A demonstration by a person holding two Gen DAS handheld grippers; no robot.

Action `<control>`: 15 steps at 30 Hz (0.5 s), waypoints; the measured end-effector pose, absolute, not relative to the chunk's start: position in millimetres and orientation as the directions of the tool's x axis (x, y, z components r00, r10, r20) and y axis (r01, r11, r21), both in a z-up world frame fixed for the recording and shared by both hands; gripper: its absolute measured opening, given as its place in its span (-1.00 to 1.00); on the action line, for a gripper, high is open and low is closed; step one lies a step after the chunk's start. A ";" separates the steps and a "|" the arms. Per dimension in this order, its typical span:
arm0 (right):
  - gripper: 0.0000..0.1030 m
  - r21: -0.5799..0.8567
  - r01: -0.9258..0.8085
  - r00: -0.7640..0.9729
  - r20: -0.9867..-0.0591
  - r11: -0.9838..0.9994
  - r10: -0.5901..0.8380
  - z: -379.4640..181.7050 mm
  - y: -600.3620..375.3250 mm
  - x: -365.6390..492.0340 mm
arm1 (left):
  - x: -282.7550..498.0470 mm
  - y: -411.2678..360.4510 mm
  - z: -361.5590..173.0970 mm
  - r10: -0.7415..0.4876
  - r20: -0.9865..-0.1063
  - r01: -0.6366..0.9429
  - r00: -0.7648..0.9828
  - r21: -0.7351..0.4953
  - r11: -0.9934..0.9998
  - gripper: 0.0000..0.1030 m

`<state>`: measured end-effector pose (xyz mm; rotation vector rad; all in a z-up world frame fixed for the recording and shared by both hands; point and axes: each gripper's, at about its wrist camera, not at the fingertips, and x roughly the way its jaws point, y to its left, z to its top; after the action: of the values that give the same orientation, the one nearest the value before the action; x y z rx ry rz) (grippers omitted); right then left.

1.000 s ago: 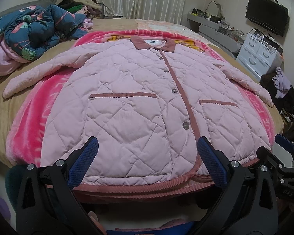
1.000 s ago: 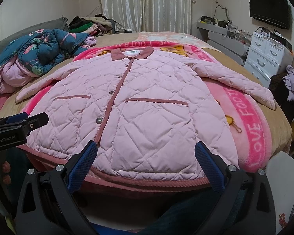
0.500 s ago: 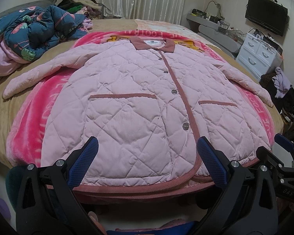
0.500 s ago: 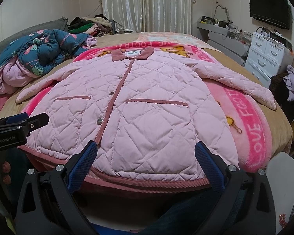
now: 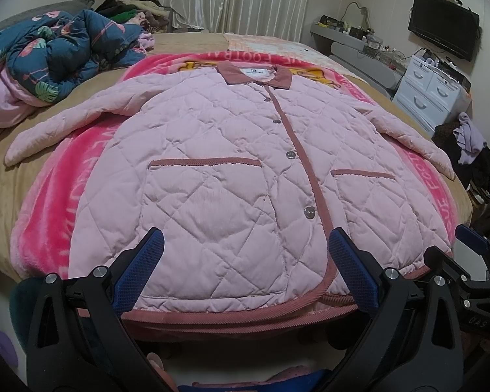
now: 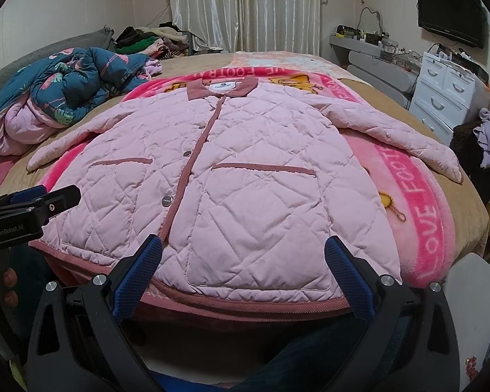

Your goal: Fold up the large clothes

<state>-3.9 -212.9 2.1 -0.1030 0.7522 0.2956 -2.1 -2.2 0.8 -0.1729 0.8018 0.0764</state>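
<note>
Currently the pink quilted jacket (image 5: 232,176) lies flat, buttoned, front up, sleeves spread, on the pink blanket (image 5: 65,202) on the bed (image 5: 3,189). Left tool (image 5: 245,271) and right tool (image 6: 243,269) both spread wide, empty, just off the hem.

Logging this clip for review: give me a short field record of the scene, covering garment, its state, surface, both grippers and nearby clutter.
garment: pink quilted jacket
state: spread flat, front up, buttoned, sleeves out to the sides, not yet folded
surface: pink blanket on a bed
left gripper: open, at the hem, holding nothing
right gripper: open, at the hem, holding nothing
clutter: blue flamingo-print quilt bunched at far left
</note>
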 end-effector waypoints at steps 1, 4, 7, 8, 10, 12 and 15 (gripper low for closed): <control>0.92 0.015 -0.302 0.690 -0.687 0.953 0.229 2.5 -213.2 -3.8 | -2.2 -2.2 0.9 0.000 -0.720 -0.133 0.694 -0.128 0.983 0.84; 0.92 0.016 -0.303 0.689 -0.687 0.953 0.230 1.9 -213.1 -3.3 | -1.6 -1.9 1.4 -0.003 -0.720 -0.131 0.694 -0.131 0.983 0.84; 0.92 0.018 -0.303 0.687 -0.689 0.953 0.232 1.5 -211.9 -3.7 | 1.0 1.1 2.4 -0.022 -0.717 -0.124 0.696 -0.151 0.981 0.84; 0.92 0.017 -0.302 0.687 -0.689 0.953 0.230 1.4 -210.4 -3.3 | 2.1 2.2 2.4 -0.025 -0.717 -0.126 0.697 -0.157 0.979 0.84; 0.92 0.019 -0.303 0.686 -0.690 0.953 0.232 1.7 -211.2 -2.6 | 5.3 3.9 1.6 -0.021 -0.716 -0.129 0.698 -0.156 0.979 0.84; 0.92 0.017 -0.303 0.684 -0.692 0.953 0.230 1.0 -209.1 -1.4 | 6.7 3.7 0.3 -0.019 -0.715 -0.128 0.699 -0.151 0.980 0.84; 0.92 0.017 -0.304 0.684 -0.692 0.952 0.231 0.8 -206.2 -0.4 | 9.8 5.8 -2.5 -0.022 -0.718 -0.129 0.696 -0.156 0.979 0.84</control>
<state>-0.5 -206.2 0.8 -0.1017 0.7611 0.3005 9.8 5.8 -2.5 -0.2005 0.7999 0.0600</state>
